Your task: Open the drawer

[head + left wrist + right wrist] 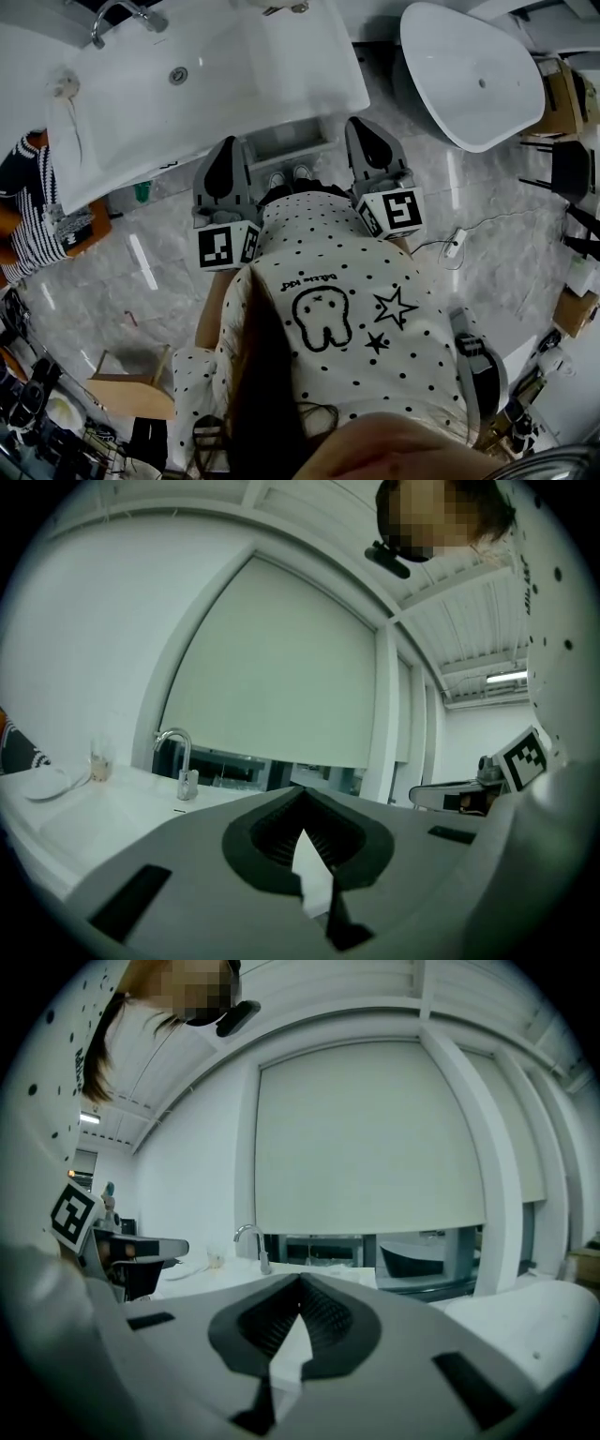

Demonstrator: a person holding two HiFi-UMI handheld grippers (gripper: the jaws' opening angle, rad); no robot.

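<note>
I stand before a white washbasin counter. Under its front edge a grey drawer unit shows as a narrow strip just ahead of my feet; I cannot tell whether it stands open. My left gripper and right gripper are both held up at chest height, level, pointing over the counter, one on each side of the drawer strip and well above it. In the left gripper view the left gripper has its jaws together with nothing held. The right gripper looks the same in its own view.
A chrome tap stands at the back of the basin, with a drain in the bowl. A white freestanding bathtub sits to the right. A person in striped clothes is at the left. A power strip lies on the marble floor.
</note>
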